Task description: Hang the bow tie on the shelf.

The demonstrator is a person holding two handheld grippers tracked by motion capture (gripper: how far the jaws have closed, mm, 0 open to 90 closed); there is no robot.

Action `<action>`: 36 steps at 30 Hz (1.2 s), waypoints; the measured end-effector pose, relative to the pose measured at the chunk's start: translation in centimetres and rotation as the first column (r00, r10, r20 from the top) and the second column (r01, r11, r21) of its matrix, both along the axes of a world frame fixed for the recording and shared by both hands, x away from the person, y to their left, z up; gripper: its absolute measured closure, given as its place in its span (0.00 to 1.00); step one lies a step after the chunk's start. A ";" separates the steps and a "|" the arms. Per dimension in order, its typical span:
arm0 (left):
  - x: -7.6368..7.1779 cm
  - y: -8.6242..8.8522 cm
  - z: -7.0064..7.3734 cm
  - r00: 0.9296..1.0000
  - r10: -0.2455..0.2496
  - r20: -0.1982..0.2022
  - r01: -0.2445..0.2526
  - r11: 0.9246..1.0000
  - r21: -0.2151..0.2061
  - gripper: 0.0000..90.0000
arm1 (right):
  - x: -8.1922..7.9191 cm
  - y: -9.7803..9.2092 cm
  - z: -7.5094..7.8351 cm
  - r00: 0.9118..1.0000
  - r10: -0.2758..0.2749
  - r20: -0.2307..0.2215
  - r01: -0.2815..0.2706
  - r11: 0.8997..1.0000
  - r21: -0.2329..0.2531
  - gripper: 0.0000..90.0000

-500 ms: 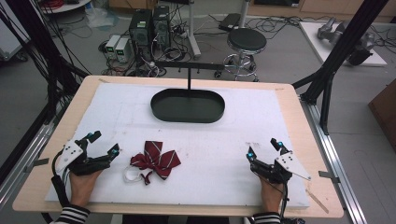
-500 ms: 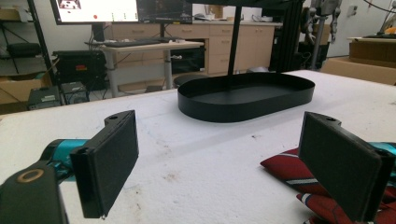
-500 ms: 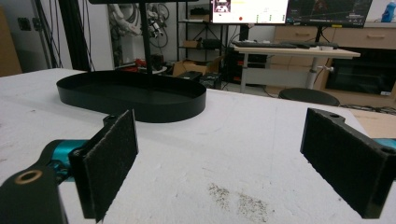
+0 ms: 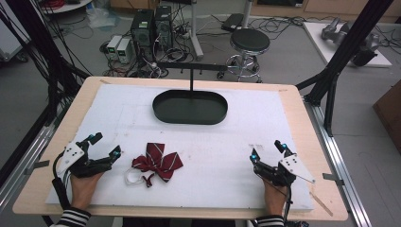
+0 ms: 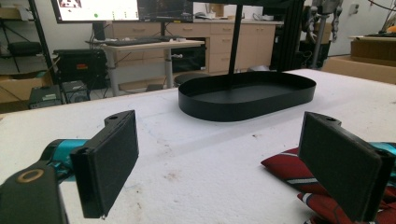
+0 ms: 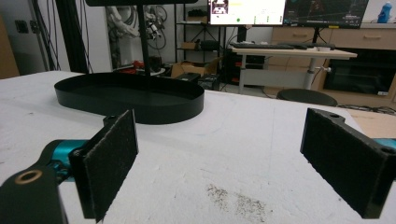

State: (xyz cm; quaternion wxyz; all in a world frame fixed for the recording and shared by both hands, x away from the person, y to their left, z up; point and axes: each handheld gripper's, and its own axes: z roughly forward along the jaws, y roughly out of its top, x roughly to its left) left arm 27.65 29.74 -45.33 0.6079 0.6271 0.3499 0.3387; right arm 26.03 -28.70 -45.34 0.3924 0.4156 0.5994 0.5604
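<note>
A dark red bow tie with thin white stripes [image 4: 157,162] lies on the white sheet [image 4: 236,142], a white strap loop at its near left. My left gripper [image 4: 105,146] rests just left of it, open and empty; in the left gripper view the bow tie [image 5: 294,170] shows past the right jaw. A black oval tray [image 4: 190,107] with an upright post and crossbar stands at the far middle, also seen as the tray [image 5: 247,94] and the tray [image 6: 130,96]. My right gripper [image 4: 267,149] sits at the near right, open, with nothing between its jaws.
The wooden table edge [image 4: 326,142] frames the white sheet. Black frame struts [image 4: 331,80] rise at the table's far right corner. A stool [image 4: 249,42] and computers [image 4: 151,28] stand on the floor beyond.
</note>
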 end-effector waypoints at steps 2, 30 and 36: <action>0.0 0.0 0.0 1.000 0.000 0.004 0.000 1.000 -0.002 0.14 | 0.0 0.0 0.0 1.000 0.000 0.002 0.000 1.000 -0.004 0.11; -0.5 -0.3 3.2 1.000 -0.016 -0.026 0.018 0.994 0.110 0.14 | 0.0 0.1 0.0 1.000 -0.004 -0.001 0.004 1.000 -0.011 0.11; -0.6 -0.4 5.2 0.997 -0.025 -0.077 0.036 0.988 0.151 0.14 | 0.0 0.1 0.0 1.000 -0.004 -0.004 0.004 1.000 -0.007 0.11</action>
